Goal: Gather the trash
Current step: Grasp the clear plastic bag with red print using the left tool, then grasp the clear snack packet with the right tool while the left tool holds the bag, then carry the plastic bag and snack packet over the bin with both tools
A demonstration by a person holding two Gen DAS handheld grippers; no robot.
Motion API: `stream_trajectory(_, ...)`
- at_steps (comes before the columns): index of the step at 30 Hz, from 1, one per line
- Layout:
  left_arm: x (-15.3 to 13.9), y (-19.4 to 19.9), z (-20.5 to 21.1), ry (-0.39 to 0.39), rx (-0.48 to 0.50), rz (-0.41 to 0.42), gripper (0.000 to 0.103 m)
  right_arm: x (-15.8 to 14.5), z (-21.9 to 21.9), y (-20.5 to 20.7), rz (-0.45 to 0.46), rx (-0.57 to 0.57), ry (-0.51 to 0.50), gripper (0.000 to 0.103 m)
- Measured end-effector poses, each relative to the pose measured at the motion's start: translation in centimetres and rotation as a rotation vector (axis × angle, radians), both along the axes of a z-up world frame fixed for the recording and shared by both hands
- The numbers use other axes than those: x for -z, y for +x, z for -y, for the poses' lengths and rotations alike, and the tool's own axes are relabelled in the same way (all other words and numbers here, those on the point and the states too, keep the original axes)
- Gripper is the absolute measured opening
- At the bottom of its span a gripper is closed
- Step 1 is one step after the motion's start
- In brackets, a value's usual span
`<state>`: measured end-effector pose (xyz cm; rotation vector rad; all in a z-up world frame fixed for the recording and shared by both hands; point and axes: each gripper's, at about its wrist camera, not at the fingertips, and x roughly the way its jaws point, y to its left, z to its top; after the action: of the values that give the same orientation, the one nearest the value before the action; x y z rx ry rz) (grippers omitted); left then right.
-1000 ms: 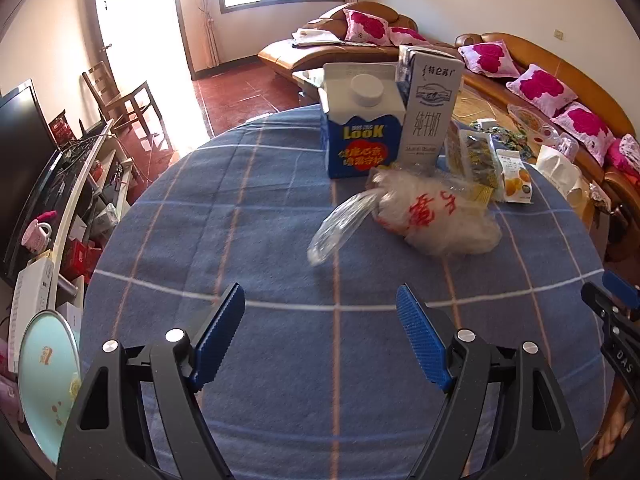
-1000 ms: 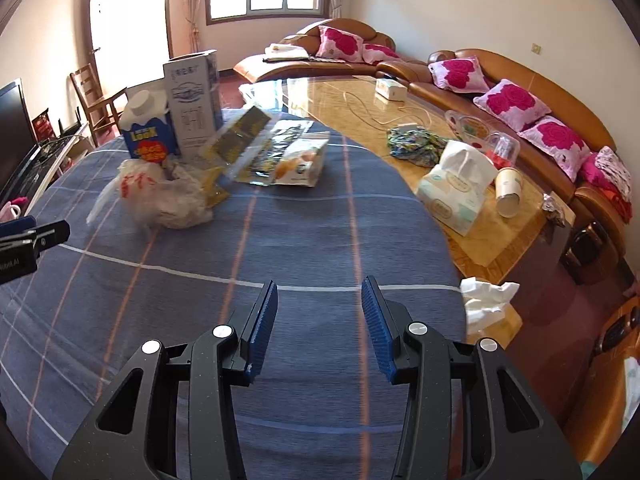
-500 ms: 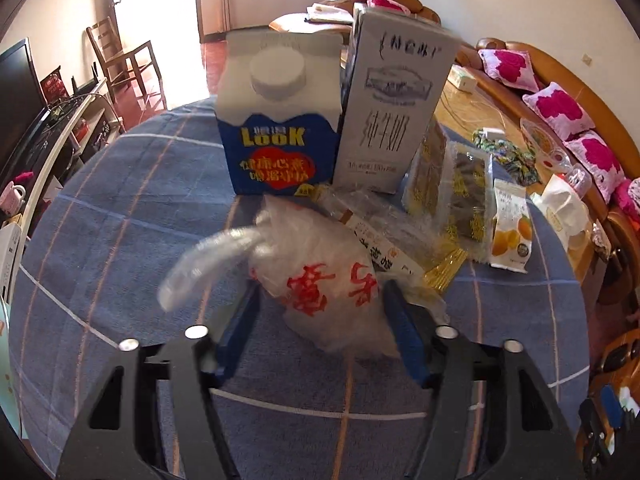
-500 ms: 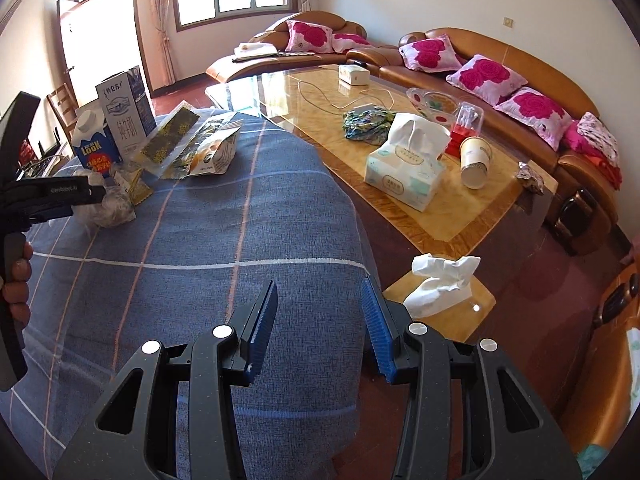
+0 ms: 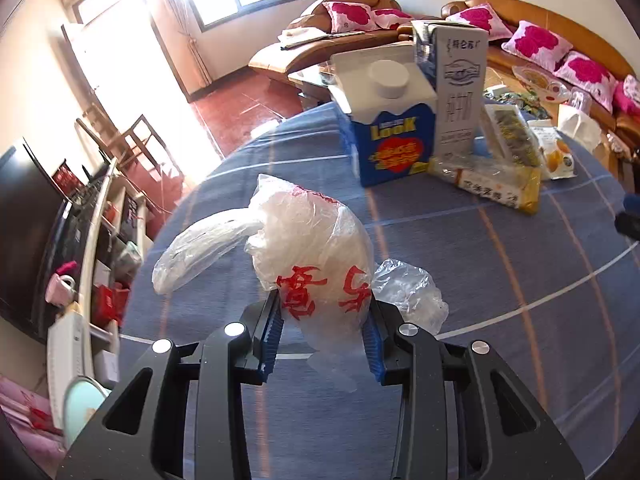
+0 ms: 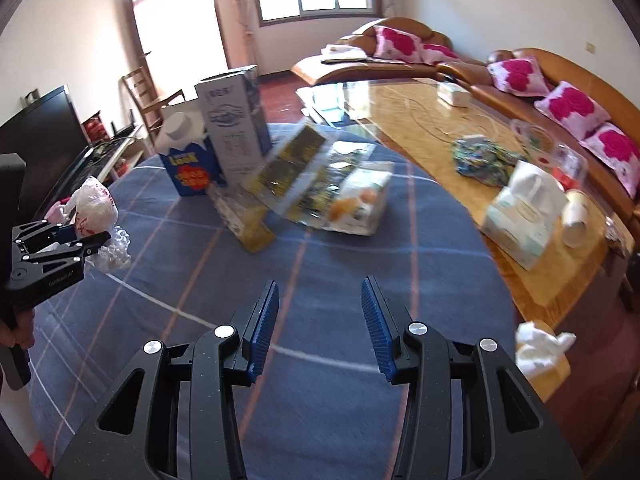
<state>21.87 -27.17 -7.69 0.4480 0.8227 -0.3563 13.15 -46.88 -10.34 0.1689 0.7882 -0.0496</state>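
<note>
A crumpled white plastic bag [image 5: 316, 256] with red characters is clamped between the blue pads of my left gripper [image 5: 320, 332], raised above the blue checked tablecloth [image 5: 500, 280]. The same plastic bag [image 6: 94, 208] and left gripper [image 6: 60, 240] show at the left of the right wrist view. My right gripper [image 6: 320, 324] hovers open over the cloth with nothing between its fingers. On the table remain a blue Look carton [image 5: 390, 132], a tall white milk carton [image 5: 458, 88], a yellow-edged wrapper [image 5: 486, 184] and snack packets [image 6: 352, 200].
A glass-topped coffee table [image 6: 520, 248] with a tissue box [image 6: 524, 216] and paper cup [image 6: 574, 220] stands right of the round table. A crumpled tissue [image 6: 540, 348] lies on a low stool. An orange sofa with pink cushions [image 6: 560, 104] lines the wall; a TV stand [image 5: 80, 248] is left.
My left gripper moved onto the plastic bag, shut on it and lifted it away from the cartons. My right gripper swung back to face the table's trash.
</note>
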Motion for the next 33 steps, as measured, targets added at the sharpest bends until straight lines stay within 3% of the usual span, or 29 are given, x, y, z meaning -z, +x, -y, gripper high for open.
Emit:
stream_trajectory(4, -0.3, 1.0, -3.2, 0.019, 0.025, -0.008, 0.035, 0.0, -2.9, 5.2, -0.021, -0.124, -0.091, 0.045)
stream_trajectory(7, 0.0, 1.4, -4.7, -0.013, 0.03, -0.032, 0.035, 1.0, -3.4, 8.4, -0.056, -0.149, -0.043, 0.057)
stream_trajectory(9, 0.5, 1.7, -5.1, -0.034, 0.032, -0.052, 0.035, 2.0, -3.6, 9.8, -0.081, -0.161, 0.002, 0.057)
stream_trajectory(10, 0.7, 1.8, -5.3, -0.041, 0.035, -0.06, 0.035, 2.5, -3.8, 10.3, -0.099, -0.16, 0.002, 0.055)
stream_trajectory(11, 1.0, 2.0, -5.5, -0.047, 0.035, -0.068, 0.035, 3.0, -4.1, 10.6, -0.118, -0.159, -0.01, 0.039)
stream_trajectory(12, 1.4, 1.8, -5.3, -0.051, 0.033, -0.075, 0.035, 3.3, -4.4, 10.6, -0.126, -0.172, -0.004, 0.033)
stream_trajectory(17, 2.2, 1.8, -5.7, -0.071, 0.026, -0.099, 0.036, 2.4, -5.5, 8.9, -0.087, -0.182, -0.025, 0.011)
stream_trajectory(19, 2.1, 1.5, -5.8, -0.077, 0.023, -0.096, 0.036, 2.2, -5.8, 8.0, -0.091, -0.173, -0.031, 0.007)
stream_trajectory(26, 0.5, -1.2, -6.4, -0.106, 0.016, -0.07, 0.036, 0.3, -7.3, 3.8, -0.043, -0.122, -0.017, 0.006)
stream_trajectory(33, -1.2, -5.2, -7.9, -0.101, 0.018, -0.016, 0.036, -1.7, -10.6, -1.4, 0.028, -0.115, -0.097, 0.006)
